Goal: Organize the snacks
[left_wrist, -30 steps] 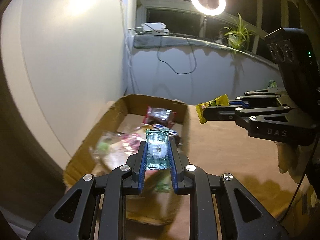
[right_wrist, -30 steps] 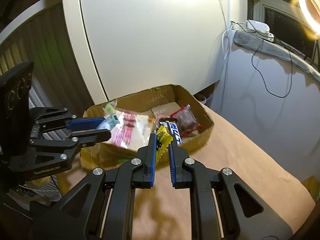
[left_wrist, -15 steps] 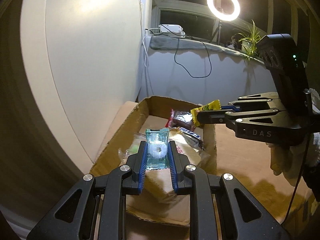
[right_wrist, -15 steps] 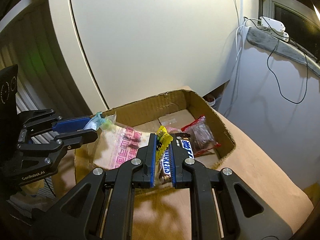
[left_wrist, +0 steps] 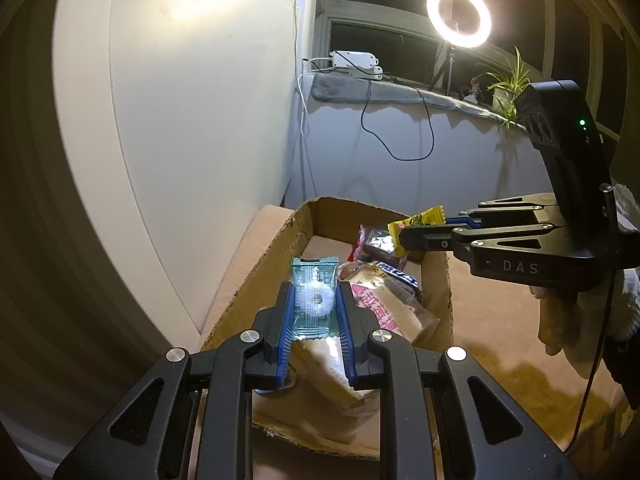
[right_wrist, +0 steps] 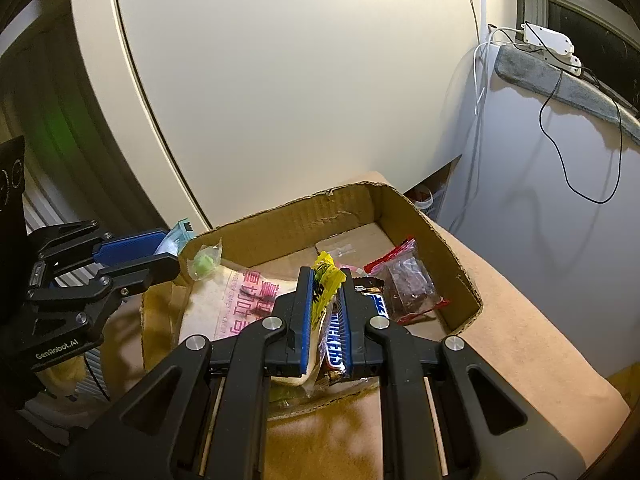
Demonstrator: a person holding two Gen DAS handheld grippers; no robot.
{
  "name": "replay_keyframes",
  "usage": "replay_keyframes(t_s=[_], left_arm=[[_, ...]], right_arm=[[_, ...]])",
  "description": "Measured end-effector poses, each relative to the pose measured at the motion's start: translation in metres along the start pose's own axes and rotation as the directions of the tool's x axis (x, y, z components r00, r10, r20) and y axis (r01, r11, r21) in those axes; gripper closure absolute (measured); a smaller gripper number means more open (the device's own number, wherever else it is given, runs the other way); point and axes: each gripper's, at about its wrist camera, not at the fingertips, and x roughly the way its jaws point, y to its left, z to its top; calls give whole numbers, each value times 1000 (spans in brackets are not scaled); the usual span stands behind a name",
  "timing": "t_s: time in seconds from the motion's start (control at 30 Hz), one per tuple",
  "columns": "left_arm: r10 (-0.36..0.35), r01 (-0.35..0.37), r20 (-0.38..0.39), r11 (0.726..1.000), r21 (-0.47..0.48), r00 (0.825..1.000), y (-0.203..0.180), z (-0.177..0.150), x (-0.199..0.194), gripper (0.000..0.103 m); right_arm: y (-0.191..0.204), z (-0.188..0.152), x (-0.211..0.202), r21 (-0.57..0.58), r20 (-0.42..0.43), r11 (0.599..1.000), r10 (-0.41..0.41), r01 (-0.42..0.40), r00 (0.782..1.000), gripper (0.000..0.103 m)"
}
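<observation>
The left gripper (left_wrist: 314,312) is cut off at the bottom edge of its own view; its jaws pinch a clear green-edged packet (left_wrist: 314,300) with a white ring-shaped sweet inside, the print too faint to read. In the right wrist view that packet (right_wrist: 176,236) pokes out past the blue pads at the far left, beside the near-left corner of the cardboard box (right_wrist: 280,220). Below the left gripper's body there, something pale is hidden in shadow and cannot be made out.

The box stands on a tan, cardboard-coloured surface (right_wrist: 520,340), open-topped with ragged edges, close to a large cream panel (right_wrist: 280,80). Inside it lie a small clear packet with a green sweet (right_wrist: 204,264), a big pale bag with pink characters (right_wrist: 240,304) too sideways to read, a bar marked "SNICKERS" (right_wrist: 336,348) partly covered by the right gripper (right_wrist: 326,300), and a clear red-edged bag of dark pieces (right_wrist: 408,280).

The right gripper's jaws are narrow, clamped on a yellow wrapper (right_wrist: 326,280) held above the box; its dark lettering is folded and unreadable. The gripper bodies read "GenRobot.AI" and "DAS".

Farther right, a grey-covered ledge (left_wrist: 400,92) carries a white power strip (left_wrist: 354,60) with a trailing black cable, a glowing ring light (left_wrist: 459,15) and a potted plant (left_wrist: 506,88) against dark windows.
</observation>
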Motion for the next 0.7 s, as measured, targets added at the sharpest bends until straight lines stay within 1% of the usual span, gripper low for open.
replay_keyframes(t_s=[0.13, 0.5, 0.53, 0.57, 0.63, 0.7], left_arm=[[4, -4, 2, 1000, -6, 1000, 0, 2, 0, 81], [16, -16, 5, 1000, -13, 1000, 2, 4, 0, 81], [17, -17, 6, 1000, -11, 1000, 1, 4, 0, 78], [20, -20, 7, 1000, -9, 1000, 1, 4, 0, 75], [24, -24, 8, 1000, -5, 1000, 0, 4, 0, 74], [27, -27, 10, 1000, -6, 1000, 1, 5, -1, 74]], right_arm=[[-3, 1, 2, 2, -3, 1000, -9, 9, 1000, 91], [-3, 2, 3, -4, -2, 1000, -24, 24, 1000, 91], [-3, 3, 3, -4, -3, 1000, -25, 25, 1000, 90], [-2, 3, 4, -4, -3, 1000, -25, 25, 1000, 87], [-2, 3, 3, -3, 6, 999, -34, 34, 999, 68], [-3, 4, 2, -1, 16, 999, -38, 38, 999, 59]])
